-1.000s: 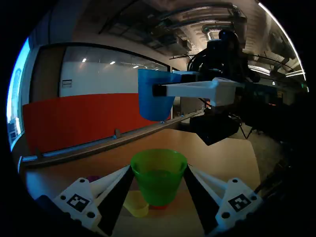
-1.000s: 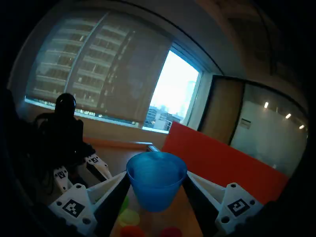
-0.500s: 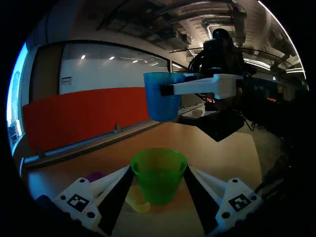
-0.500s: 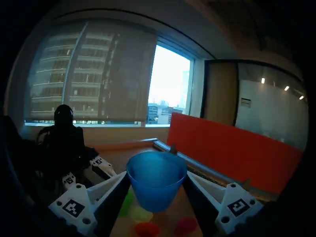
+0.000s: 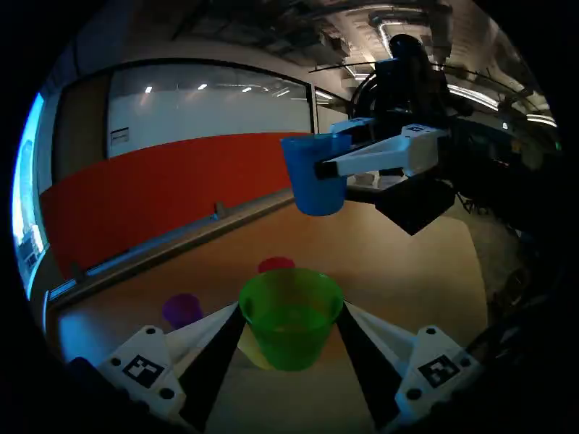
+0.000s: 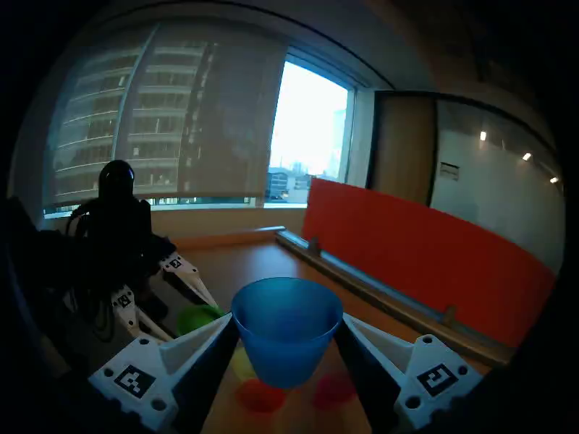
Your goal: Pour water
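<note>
**Two cups held up, blue one high and off to the side of the green**

Both cups are in the air, both upright, mouths up. L gripper has its jaws closed narrow on the green cup, one finger on each side of the wall. R gripper clamps the blue cup the same way.

Key relation, from the left gripper view: blue cup sits higher than the green one, further out over the table and a bit to the right. It's well apart, not above the green mouth. Neither cup is tilted. My guess: whichever pours, its rim has to come over the other's mouth first, then tip. The R hand is the one w/ height to spare.

Contents: green cup may hold some liquid low down, but it's too dim to be sure. Can't tell for the blue.

Below, on the tabletop: purple cup, red cup, and a yellow cup half hidden behind the green one. They're loose things under the pour path, so drips or a low swing could hit them. A red partition runs along the far table edge, clear of both hands.
</note>
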Demonstrator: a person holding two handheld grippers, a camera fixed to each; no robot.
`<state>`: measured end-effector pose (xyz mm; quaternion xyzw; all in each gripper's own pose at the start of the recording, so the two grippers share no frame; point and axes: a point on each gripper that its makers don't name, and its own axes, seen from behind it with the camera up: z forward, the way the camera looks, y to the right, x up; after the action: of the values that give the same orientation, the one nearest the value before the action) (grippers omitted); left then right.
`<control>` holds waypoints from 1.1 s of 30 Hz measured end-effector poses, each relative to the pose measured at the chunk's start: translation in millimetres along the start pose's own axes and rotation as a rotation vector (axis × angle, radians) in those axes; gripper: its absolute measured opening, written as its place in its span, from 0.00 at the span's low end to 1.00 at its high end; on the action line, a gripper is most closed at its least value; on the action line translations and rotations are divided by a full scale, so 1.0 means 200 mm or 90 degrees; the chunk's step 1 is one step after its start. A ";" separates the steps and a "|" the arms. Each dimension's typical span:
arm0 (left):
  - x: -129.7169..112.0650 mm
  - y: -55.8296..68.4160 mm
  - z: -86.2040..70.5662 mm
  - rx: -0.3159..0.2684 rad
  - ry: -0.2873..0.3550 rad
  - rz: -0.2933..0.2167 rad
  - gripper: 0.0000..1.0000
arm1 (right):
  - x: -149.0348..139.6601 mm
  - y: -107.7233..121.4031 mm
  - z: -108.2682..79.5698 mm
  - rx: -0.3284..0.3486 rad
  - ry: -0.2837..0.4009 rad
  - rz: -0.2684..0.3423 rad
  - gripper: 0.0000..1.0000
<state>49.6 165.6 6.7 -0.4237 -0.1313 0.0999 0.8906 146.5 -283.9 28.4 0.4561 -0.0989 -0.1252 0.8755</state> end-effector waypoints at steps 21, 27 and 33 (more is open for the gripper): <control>-0.29 0.11 0.08 -0.046 -0.108 0.039 0.87 | -0.39 0.10 -0.03 -0.009 -0.096 0.011 0.90; -0.36 0.16 0.10 -0.068 -0.129 0.036 0.87 | -0.50 0.11 -0.04 -0.009 -0.113 0.018 0.90; -0.43 0.18 0.11 -0.082 -0.146 0.037 0.87 | -0.58 0.12 -0.04 -0.009 -0.127 0.019 0.90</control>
<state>-40.9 180.0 -21.1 -0.4696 -0.2262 0.1649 0.8373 42.1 -228.5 37.1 0.4339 -0.1915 -0.1573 0.8662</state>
